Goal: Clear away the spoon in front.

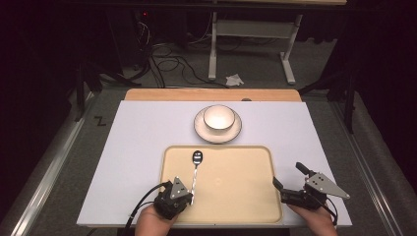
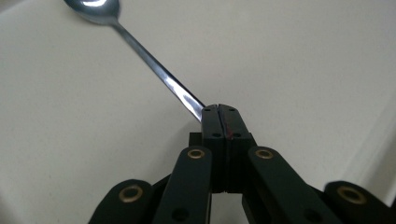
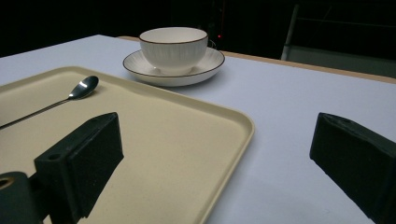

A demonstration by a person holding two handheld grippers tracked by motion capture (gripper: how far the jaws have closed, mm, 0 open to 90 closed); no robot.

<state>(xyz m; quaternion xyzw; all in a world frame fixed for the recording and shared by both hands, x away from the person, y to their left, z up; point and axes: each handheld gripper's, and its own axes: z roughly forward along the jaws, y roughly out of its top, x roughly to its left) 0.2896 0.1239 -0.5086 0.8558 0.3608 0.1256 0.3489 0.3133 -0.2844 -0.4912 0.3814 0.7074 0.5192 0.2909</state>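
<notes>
A metal spoon (image 1: 196,169) lies over the left part of the beige tray (image 1: 236,191), bowl end pointing away from me. My left gripper (image 1: 192,199) is shut on the spoon's handle end; in the left gripper view the handle (image 2: 163,77) runs up and left out of the closed jaws of the left gripper (image 2: 219,112). My right gripper (image 1: 290,178) stands open at the tray's right edge with nothing between its fingers (image 3: 84,158). The right gripper view has the spoon (image 3: 79,91) at the far left of the tray (image 3: 187,140).
A white bowl (image 1: 218,118) sits on a white saucer (image 1: 201,129) just beyond the tray, also seen as bowl (image 3: 173,46) on saucer (image 3: 205,63). A wooden strip (image 1: 211,94) borders the table's far edge. Cables and a stand are on the floor behind.
</notes>
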